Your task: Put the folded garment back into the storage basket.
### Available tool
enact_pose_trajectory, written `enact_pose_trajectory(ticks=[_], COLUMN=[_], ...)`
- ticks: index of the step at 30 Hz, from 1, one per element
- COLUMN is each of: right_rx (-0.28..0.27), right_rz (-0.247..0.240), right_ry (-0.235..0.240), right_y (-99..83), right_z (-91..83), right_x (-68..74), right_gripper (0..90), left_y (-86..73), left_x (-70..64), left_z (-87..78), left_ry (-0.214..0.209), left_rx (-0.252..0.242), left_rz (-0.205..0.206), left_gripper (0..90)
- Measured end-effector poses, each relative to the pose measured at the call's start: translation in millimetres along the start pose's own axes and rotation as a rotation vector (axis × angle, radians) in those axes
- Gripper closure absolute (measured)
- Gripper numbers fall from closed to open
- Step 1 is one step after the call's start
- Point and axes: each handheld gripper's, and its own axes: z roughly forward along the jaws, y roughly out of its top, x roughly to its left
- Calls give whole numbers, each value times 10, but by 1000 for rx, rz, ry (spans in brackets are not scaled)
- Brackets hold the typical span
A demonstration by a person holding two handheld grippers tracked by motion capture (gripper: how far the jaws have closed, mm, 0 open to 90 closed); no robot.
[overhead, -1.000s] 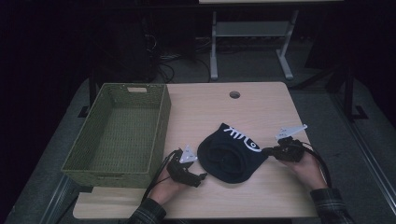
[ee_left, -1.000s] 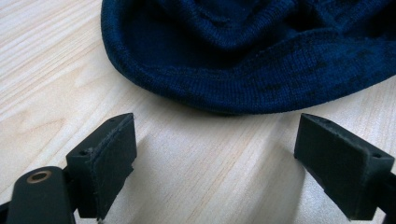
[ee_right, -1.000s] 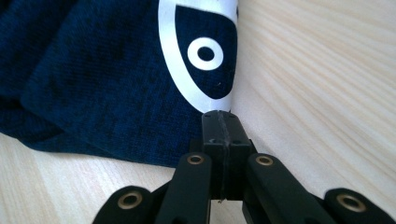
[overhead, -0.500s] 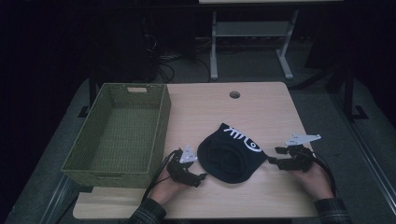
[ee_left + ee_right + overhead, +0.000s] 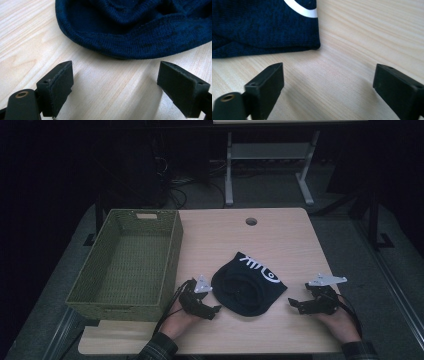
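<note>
Both grippers spread (empty), beanie (image 5: 248, 285) between, basket (image 5: 125, 265) left

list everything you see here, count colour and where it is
knit hat: 1, dark navy with white print, near middle of the table, between the grippers
basket: 1, olive green woven, nothing in it, left part of the table
table: 1, light wood, round hole near far edge
desk frame: 1, pale grey, on the floor beyond the table
left gripper: 1, black, open, just left of the hat
right gripper: 1, black, open, right of the hat, apart from it
</note>
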Motion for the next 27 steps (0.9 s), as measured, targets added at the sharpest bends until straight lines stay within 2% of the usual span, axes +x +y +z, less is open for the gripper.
enact_pose_trajectory(ticks=[4,6,15,27], right_rx=[11,11,15,15], right_rz=[-14,-6,-2,-2], right_ry=[-23,-27,-24,-24], right_y=[-16,-21,-19,-19], right_z=[32,31,39,39], right_x=[7,11,13,12], right_gripper=[66,59,46,46], left_y=[35,71,253,589], left_x=[-11,-18,-21,-74], left_z=[-29,-65,-185,-155], left_ry=[-7,-8,-47,-93], left_rx=[8,12,38,64], left_rz=[-14,-29,-58,-21], left_gripper=[128,128,132,136])
